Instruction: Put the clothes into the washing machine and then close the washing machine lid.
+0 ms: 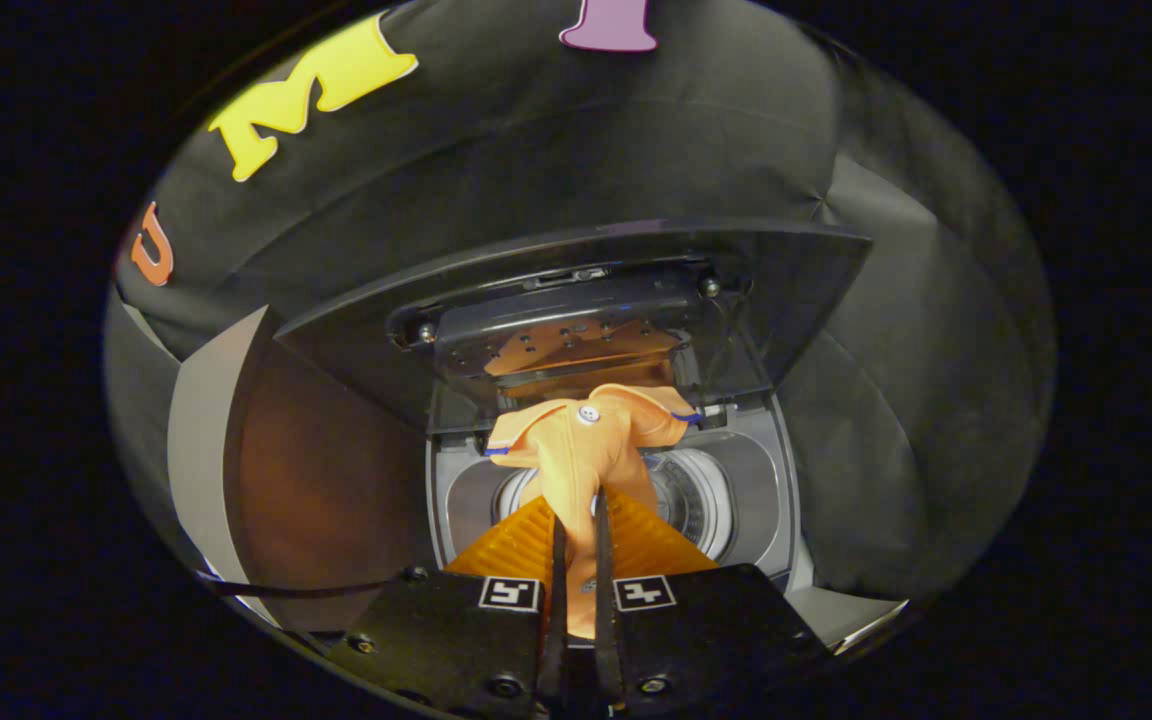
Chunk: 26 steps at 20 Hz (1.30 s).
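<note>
Gripper view, item one: our gripper (577, 520), fingers drawn nearly together and both pressing on a fold of cloth, so that it has a firm pinch and no open gap to speak of.

Item two: small orange garment of soft fabric with a white button and thin blue trim (591, 440). We hold it by a narrow bunch between the fingers; the rest spreads just ahead of the fingertips, its two sleeve-like ends fanned out sideways. It hangs above the machine's mouth, not yet inside.

Item three: grey top-loading washing machine with a round pale drum opening (706, 500), directly beyond and below the garment.

Item four: dark, flat washing machine lid (576, 270), raised and tilted back behind the opening, its underside facing us and catching an orange reflection.

Item five: pale panel with a warm orange glow (316, 470), beside the machine on the left.

Risks, as we judge them: the spread ends of the garment may drape over the rim of the opening if we release before it is low enough, leaving cloth where the lid must seat. A thin pinch may also slip early. The raised lid stands close behind the garment, so pushing too far forward could snag cloth on its underside fittings.

Stage, by our estimate: loading under way; lid closing not yet begun.
</note>
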Motion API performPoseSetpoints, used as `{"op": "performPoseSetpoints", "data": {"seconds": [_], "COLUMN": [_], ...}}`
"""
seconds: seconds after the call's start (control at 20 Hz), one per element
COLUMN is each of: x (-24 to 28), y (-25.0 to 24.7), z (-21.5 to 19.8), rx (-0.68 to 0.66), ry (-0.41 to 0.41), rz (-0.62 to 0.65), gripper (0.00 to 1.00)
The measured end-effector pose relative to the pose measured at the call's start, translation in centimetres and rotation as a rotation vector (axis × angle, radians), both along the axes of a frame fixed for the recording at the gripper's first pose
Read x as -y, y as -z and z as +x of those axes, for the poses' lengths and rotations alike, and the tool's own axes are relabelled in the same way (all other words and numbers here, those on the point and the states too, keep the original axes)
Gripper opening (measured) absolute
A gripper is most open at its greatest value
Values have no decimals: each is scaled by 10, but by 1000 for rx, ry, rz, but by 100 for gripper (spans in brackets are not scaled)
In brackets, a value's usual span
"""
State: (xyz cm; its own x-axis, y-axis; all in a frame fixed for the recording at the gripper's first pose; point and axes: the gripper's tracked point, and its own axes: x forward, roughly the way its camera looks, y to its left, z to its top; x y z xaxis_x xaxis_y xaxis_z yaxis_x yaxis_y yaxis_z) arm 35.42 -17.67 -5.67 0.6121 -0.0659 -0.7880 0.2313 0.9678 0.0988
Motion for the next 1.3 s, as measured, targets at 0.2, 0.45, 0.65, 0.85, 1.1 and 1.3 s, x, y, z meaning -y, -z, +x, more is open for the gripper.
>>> {"op": "performPoseSetpoints", "data": {"seconds": [0.2, 0.45, 0.65, 0.85, 1.1, 1.3], "x": [-3, -3, 2, -7, -30, -32], "y": [3, 6, -3, -30, -90, -126], "z": [1, -2, -7, -5, 10, 31], "rx": [-13, -15, -13, 19, 110, 155], "ry": [-6, -21, -42, -83, -122, -131], "rz": [10, 5, -64, -85, -76, -100], "gripper": [17, 42, 49, 50, 59, 87]}}
